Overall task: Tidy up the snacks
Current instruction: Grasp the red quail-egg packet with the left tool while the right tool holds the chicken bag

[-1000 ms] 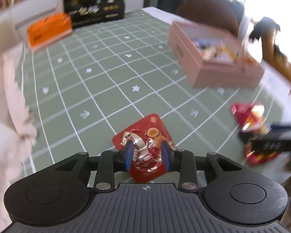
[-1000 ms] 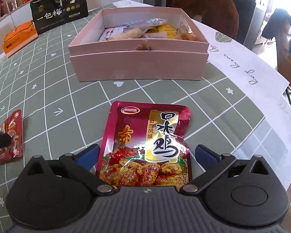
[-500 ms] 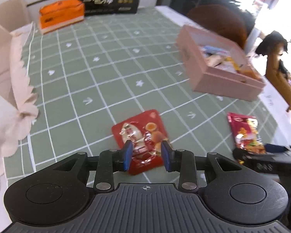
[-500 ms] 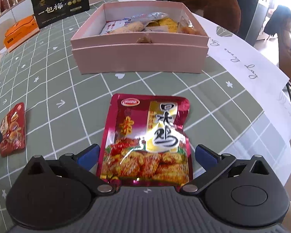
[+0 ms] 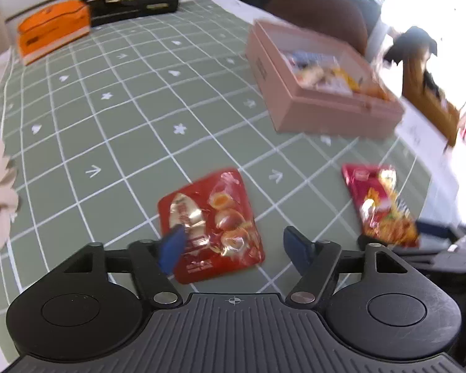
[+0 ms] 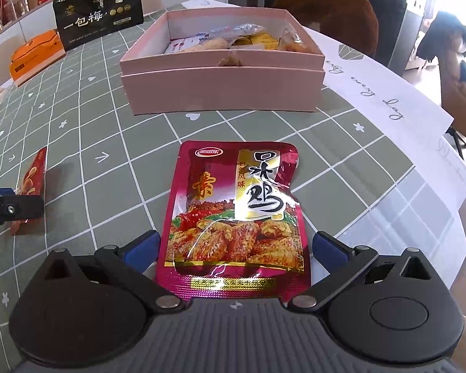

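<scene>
Lying flat on the green grid tablecloth [image 5: 133,143], the red egg-snack packet [image 5: 212,223] runs lengthwise near to far, leaning slightly left, between the left gripper [image 5: 234,248] jaws, which have just been opening and stand clear. The right gripper [image 6: 233,250] is spread wide around the chicken-snack pouch [image 6: 236,214], whose long axis points toward the far pink box [image 6: 223,91].

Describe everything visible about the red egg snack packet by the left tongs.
The red egg snack packet is a small, glossy, crinkled foil-like pouch printed with halved eggs and a gold panel. It lies flat and slightly askew on the green grid tablecloth, between the left tongs, whose jaws have just been opening and stand apart, not gripping it.
</scene>
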A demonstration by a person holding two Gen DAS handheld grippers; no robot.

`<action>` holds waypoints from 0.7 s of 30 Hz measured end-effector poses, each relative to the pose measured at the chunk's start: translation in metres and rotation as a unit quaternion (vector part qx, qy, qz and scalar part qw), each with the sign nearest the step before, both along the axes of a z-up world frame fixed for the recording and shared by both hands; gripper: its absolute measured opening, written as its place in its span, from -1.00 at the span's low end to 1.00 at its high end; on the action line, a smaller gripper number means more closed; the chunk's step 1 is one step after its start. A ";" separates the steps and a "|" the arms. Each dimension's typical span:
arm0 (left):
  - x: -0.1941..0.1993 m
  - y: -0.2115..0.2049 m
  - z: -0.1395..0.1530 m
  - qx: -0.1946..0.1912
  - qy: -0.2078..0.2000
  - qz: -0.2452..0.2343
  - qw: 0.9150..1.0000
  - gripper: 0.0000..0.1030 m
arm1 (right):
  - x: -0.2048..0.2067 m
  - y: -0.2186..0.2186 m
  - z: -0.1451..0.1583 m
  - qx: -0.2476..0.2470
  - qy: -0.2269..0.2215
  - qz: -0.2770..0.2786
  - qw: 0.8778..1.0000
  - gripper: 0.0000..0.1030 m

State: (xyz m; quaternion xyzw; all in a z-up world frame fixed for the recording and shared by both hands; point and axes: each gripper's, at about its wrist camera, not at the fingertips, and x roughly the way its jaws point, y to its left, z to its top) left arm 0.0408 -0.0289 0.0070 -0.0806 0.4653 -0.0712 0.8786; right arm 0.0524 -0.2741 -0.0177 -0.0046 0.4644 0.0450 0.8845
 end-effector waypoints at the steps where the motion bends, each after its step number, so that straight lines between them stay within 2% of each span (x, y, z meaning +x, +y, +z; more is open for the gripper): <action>1: -0.003 0.008 0.002 -0.009 -0.012 0.019 1.000 0.25 | 0.000 0.000 0.000 0.000 0.000 0.000 1.000 1.00; 3: -0.009 0.024 0.003 -0.008 -0.028 0.059 0.998 0.24 | 0.001 -0.001 0.001 0.000 0.002 0.001 1.000 1.00; 5: -0.007 0.039 -0.003 -0.035 -0.010 0.078 0.996 0.23 | 0.000 -0.001 0.001 0.000 0.000 0.000 1.000 1.00; 7: -0.003 0.044 -0.010 -0.062 0.012 0.074 0.995 0.23 | -0.002 -0.001 0.001 0.001 -0.005 -0.001 1.000 1.00; 10: 0.006 0.026 -0.012 -0.032 0.015 0.040 0.999 0.23 | -0.004 -0.001 0.000 0.002 -0.012 -0.002 1.000 1.00; 16: 0.024 -0.015 -0.017 0.048 0.000 -0.011 0.999 0.51 | -0.008 -0.001 0.000 0.002 -0.021 -0.009 1.000 1.00; 21: 0.027 -0.020 -0.017 0.063 -0.003 -0.020 0.998 0.52 | -0.014 0.001 -0.001 0.002 -0.027 -0.020 0.999 1.00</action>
